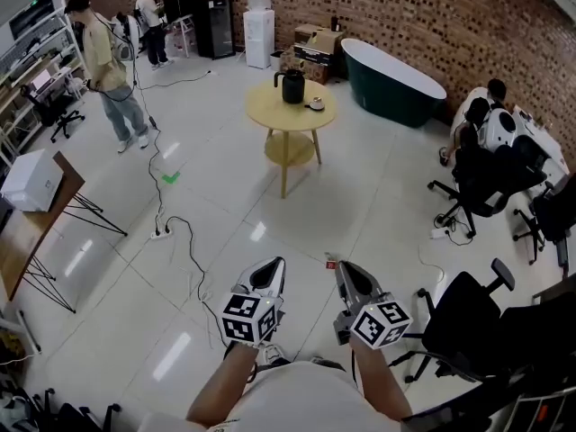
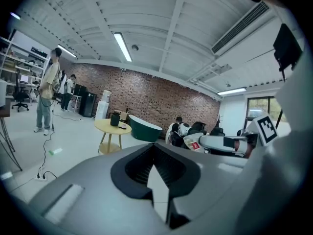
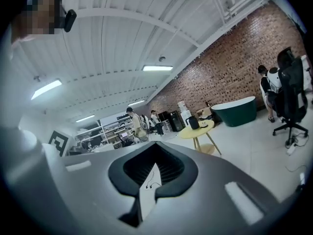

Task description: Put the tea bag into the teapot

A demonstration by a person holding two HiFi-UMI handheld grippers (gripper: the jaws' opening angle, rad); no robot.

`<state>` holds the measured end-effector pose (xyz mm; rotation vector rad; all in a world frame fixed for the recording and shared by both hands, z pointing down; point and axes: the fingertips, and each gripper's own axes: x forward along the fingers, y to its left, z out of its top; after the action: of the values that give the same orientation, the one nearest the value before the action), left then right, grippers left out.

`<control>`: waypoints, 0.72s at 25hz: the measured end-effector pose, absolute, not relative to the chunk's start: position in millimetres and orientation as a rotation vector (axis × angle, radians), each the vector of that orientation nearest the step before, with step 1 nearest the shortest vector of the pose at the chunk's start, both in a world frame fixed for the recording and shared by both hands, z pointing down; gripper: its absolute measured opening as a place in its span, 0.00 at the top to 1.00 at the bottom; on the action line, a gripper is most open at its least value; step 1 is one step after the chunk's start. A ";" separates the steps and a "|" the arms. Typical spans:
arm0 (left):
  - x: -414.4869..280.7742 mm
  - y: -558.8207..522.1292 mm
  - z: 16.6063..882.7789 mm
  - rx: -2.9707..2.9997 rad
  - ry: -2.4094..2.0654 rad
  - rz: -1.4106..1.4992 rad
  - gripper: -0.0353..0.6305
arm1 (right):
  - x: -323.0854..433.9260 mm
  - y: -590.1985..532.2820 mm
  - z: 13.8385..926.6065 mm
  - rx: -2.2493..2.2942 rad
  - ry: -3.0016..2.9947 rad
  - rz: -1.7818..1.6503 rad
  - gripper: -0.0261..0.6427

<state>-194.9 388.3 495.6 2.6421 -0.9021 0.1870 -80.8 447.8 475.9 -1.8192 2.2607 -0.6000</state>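
Observation:
A black teapot (image 1: 292, 86) stands on a round yellow table (image 1: 270, 115) far ahead across the floor, with a small cup (image 1: 316, 104) beside it. Both gripper views show the teapot (image 2: 115, 119) (image 3: 193, 122) small and distant. I hold both grippers low in front of me. The left gripper (image 1: 276, 263) (image 2: 154, 151) has its jaws together with nothing in them. The right gripper (image 1: 340, 266) (image 3: 157, 151) (image 2: 203, 143) is shut, and a small red-and-white tea bag tag (image 1: 330, 264) (image 2: 194, 145) shows at its tip.
A dark green bathtub (image 1: 391, 84) sits behind the table by the brick wall. Office chairs (image 1: 477, 183) and a seated person (image 1: 477, 115) are at right, another chair (image 1: 463, 327) near me. Cables (image 1: 189, 250) cross the floor; a trestle table (image 1: 36, 223) and standing person (image 1: 108, 70) are at left.

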 end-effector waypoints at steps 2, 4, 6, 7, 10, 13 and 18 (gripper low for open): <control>-199.4 385.1 495.2 2.647 -0.891 0.186 0.93 | -88.6 444.5 475.7 -1.777 2.254 -0.611 0.96; -204.4 382.6 495.2 2.652 -0.878 0.187 0.93 | -96.2 442.5 476.3 -1.754 2.244 -0.624 0.96; -207.6 378.8 495.8 2.655 -0.869 0.188 0.93 | -102.3 440.6 479.3 -1.746 2.241 -0.641 0.96; -208.1 376.3 496.1 2.654 -0.867 0.189 0.93 | -104.3 439.4 481.9 -1.745 2.242 -0.655 0.96; -209.5 367.9 497.6 2.648 -0.867 0.185 0.93 | -107.3 433.9 491.3 -1.756 2.246 -0.710 0.96; -210.7 358.1 503.1 2.637 -0.871 0.187 0.93 | -103.8 425.3 501.1 -1.798 2.248 -0.753 0.96; -204.6 335.9 509.0 2.619 -0.903 0.191 0.93 | -88.8 399.4 511.3 -1.802 2.243 -0.792 0.96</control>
<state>-204.6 335.9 509.0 2.6194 -0.9033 0.1909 -88.8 399.4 511.3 -1.8019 2.2426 -0.7920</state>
